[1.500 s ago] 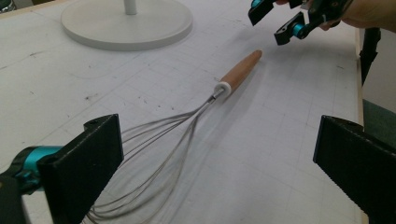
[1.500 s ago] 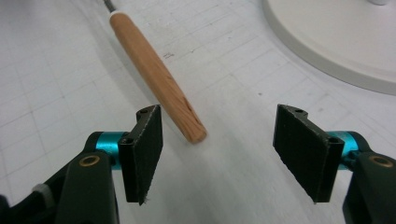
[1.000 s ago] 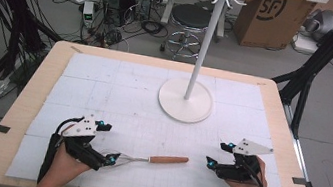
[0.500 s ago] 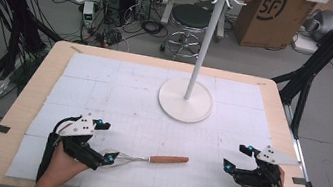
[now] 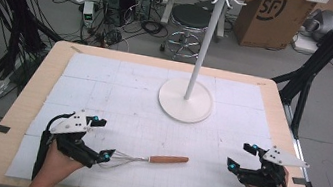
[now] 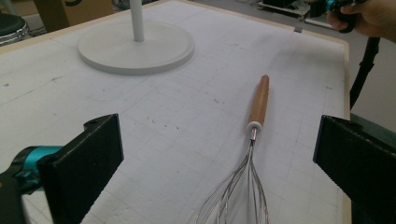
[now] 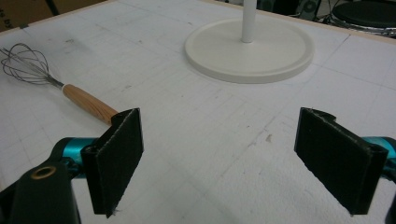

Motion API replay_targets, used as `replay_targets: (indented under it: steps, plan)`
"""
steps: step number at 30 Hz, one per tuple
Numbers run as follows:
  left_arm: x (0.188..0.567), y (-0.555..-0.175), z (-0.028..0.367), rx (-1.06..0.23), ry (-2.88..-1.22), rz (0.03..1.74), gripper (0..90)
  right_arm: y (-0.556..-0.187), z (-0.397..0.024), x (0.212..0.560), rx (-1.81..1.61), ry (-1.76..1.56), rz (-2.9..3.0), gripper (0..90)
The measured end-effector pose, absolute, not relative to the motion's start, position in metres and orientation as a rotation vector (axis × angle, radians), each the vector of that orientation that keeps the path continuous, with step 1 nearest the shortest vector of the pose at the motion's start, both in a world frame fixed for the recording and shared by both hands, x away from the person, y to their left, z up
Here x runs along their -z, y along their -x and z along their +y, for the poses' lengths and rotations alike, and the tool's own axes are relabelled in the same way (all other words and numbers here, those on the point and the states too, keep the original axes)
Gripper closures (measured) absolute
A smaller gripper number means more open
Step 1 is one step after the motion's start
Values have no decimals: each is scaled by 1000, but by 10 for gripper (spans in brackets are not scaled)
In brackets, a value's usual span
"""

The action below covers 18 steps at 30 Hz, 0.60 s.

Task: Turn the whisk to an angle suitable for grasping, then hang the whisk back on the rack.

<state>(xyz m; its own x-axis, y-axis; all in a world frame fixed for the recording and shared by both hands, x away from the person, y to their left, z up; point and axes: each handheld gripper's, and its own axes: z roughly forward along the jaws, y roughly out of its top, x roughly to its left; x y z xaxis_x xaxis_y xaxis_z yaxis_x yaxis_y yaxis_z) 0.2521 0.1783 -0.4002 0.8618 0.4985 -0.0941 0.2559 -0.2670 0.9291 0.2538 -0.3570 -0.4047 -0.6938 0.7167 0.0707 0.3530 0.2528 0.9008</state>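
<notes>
Both grippers low over table, fingers apart: left gripper (image 5: 99, 138) straddling whisk (image 5: 144, 159), right gripper (image 5: 240, 157) empty.

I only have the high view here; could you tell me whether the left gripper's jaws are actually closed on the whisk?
Observer: No. In the left gripper view the left gripper stands wide open, the whisk wires lying between the jaws untouched.
Operator: And is the right gripper gripping anything?
Observer: The right gripper is open over bare mat; nothing sits between its jaws.
Operator: Is the handle's grain visible?
Observer: Yes, the wooden handle shows clear grain.
</notes>
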Motion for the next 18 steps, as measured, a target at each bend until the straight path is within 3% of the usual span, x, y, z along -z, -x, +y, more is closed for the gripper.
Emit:
replay_targets:
  steps: [18]
  plan:
    - [403,-258,172,-253,-1880,566,21,-252,-351,407,-1376,-977,2212,147]
